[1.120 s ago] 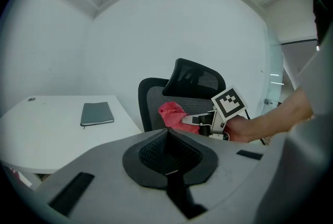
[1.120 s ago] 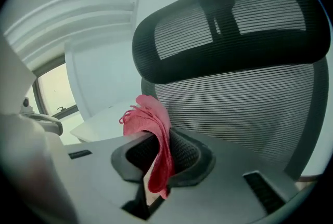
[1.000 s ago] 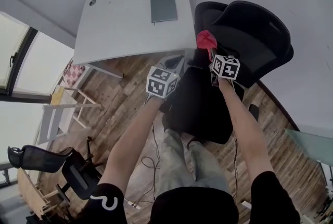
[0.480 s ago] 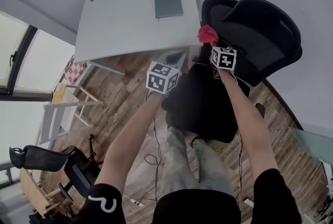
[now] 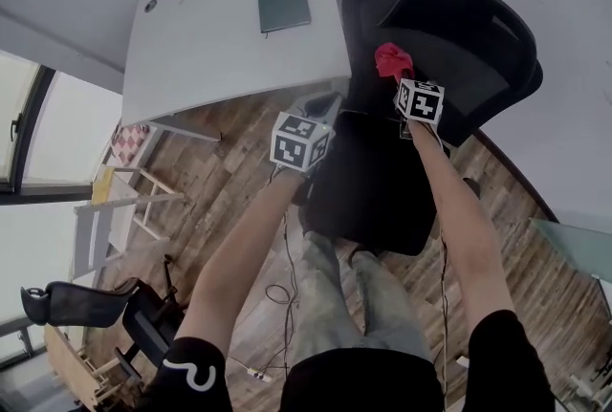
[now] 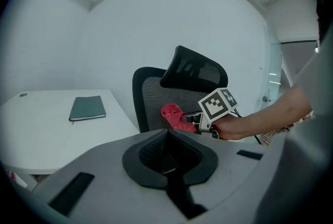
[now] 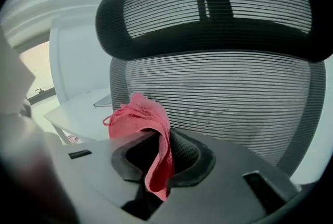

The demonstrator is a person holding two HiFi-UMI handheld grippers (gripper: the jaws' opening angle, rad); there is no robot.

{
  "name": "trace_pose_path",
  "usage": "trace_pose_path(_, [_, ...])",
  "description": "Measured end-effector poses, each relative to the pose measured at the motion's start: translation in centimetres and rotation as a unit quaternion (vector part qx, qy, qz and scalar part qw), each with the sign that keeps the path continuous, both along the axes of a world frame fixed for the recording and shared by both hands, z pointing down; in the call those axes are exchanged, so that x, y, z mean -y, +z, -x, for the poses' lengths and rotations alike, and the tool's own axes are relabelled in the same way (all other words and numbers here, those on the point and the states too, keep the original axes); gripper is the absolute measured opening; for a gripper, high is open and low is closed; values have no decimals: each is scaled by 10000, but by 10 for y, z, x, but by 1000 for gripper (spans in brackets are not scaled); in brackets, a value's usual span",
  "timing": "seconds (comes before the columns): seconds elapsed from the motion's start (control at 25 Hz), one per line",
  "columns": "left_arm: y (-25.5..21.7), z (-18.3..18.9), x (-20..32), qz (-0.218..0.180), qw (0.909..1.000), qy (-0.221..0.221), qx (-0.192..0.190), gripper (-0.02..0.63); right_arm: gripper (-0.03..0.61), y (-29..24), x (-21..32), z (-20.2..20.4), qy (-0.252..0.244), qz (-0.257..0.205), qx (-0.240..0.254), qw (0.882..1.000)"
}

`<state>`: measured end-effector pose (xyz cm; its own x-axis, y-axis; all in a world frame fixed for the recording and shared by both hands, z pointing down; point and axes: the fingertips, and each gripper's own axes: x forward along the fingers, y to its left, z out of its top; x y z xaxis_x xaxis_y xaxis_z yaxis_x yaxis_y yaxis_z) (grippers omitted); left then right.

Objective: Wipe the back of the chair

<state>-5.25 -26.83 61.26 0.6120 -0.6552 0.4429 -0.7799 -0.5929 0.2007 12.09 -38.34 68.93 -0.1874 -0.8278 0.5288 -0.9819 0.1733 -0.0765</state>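
Observation:
The black mesh office chair stands right of the desk, its grey mesh backrest and headrest filling the right gripper view. My right gripper is shut on a red cloth, held against or just short of the backrest; contact cannot be told. The red cloth droops out of the jaws. In the left gripper view the cloth sits in front of the backrest. My left gripper hovers shut and empty, left of the chair seat.
A white desk with a dark notebook stands left of the chair. A second black chair and a wooden frame are at lower left. Cables lie on the wooden floor. A glass tabletop is at right.
My right gripper has carried the red cloth slightly up and rightward along the chair back. The left gripper has hardly moved.

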Motion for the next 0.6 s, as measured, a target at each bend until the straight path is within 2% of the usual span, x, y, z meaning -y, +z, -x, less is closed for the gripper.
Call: trace_pose_path(0.6, [-4, -101, -8, -37, 9991, 432, 37, 25, 72, -6, -41, -147, 725, -54, -99, 9973])
